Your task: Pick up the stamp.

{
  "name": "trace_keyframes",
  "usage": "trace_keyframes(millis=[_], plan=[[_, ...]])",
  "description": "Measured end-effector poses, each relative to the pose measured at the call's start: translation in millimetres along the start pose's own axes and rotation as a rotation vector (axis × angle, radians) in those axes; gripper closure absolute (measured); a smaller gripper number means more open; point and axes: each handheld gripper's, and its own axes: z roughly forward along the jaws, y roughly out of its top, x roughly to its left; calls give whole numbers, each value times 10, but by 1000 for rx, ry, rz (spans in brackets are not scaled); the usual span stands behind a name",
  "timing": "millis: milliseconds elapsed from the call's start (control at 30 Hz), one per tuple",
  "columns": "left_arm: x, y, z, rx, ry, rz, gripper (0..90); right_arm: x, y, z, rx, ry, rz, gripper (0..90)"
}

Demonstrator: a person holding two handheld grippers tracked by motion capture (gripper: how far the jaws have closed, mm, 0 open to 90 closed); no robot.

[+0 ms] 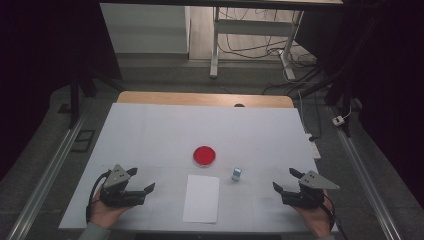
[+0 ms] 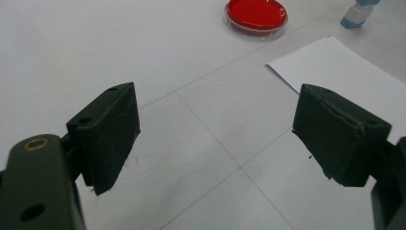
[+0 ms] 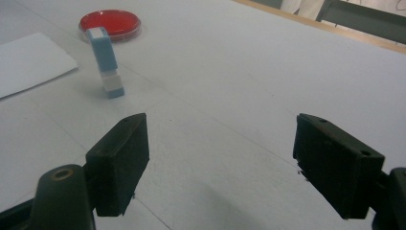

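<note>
Tools first: left tool [image 1: 141, 181] sits at lower left of the high view, jaws wide, nothing between them; right tool [image 1: 283, 180] at lower right, just as wide. Between them lies a white sheet [image 1: 201, 198]. Above it, a red dish [image 1: 204, 156] and small blue-white block [image 1: 236, 174] stand on the worktop [image 1: 150, 130].
</note>
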Motion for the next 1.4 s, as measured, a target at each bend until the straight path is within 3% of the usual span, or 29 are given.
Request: trace_keyframes(millis=[567, 967, 1400], plan=[[-6, -6, 27, 4, -12, 9, 175, 18, 13, 41, 36, 21, 3, 209], [-17, -2, 53, 6, -9, 15, 180, 37, 67, 53, 18, 26, 11, 222], [-41, 10, 84, 12, -13, 34, 182, 199, 339, 142, -16, 94, -2, 249]])
